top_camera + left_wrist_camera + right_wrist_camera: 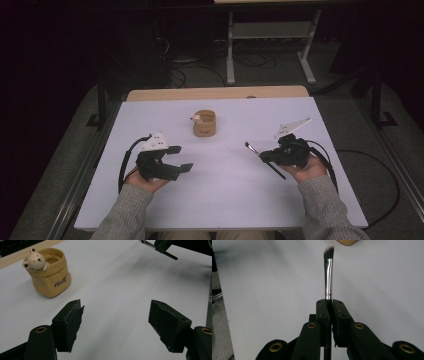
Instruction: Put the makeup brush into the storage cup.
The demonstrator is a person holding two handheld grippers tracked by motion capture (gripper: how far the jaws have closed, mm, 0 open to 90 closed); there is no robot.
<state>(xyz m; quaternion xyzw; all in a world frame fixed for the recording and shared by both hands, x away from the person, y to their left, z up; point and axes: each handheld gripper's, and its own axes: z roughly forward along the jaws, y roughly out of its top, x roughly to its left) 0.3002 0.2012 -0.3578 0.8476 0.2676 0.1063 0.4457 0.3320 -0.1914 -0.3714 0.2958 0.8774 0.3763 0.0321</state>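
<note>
Over the white table [225,195] in the high view, right gripper [264,156] near the right edge pinches a brush [264,159], bristles pointing toward the far left, handle trailing toward the near edge. Left gripper [181,158] near the left edge, jaws spread, nothing between them. Tan bear cup [204,123] stands mid-table toward the far edge, well apart from both. Left gripper view: left gripper [115,325] wide apart, cup [50,272] upright far left. Right gripper view: right gripper [330,308] pressed onto the brush [328,272], silver ferrule and dark bristles sticking straight out ahead.
</note>
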